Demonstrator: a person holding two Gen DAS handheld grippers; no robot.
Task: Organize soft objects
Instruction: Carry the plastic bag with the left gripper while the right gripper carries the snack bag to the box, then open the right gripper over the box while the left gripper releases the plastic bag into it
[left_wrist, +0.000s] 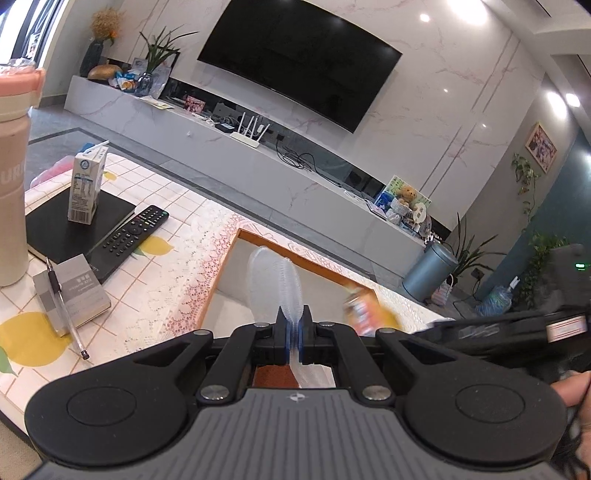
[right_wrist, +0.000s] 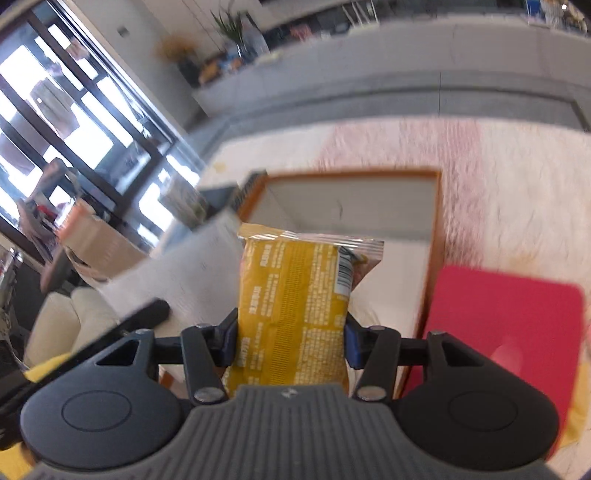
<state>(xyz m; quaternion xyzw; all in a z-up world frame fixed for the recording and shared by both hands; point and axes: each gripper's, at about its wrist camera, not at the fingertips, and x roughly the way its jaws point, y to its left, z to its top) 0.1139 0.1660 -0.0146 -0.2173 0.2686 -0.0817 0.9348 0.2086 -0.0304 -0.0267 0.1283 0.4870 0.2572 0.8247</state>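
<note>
tilting right tongs (right_wrist: 291, 332) clamp yellow packet (right_wrist: 295, 302) above box (right_wrist: 430, 258)

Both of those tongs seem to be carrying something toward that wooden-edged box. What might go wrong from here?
The left tongs pinch only the thin edge of a clear bubble sheet; it could slip free. The right tongs squeeze a yellow snack packet, possibly crushing it. Both converge on the box, so they might collide.

Your left tongs (left_wrist: 294, 332), at the lower centre of the frame, are matte black with blue pads, silver screw heads on the linkage arms, two round black discs, and a grey ribbed housing bearing a small white emblem. Your right tongs (right_wrist: 291, 343) are built the same way.
</note>
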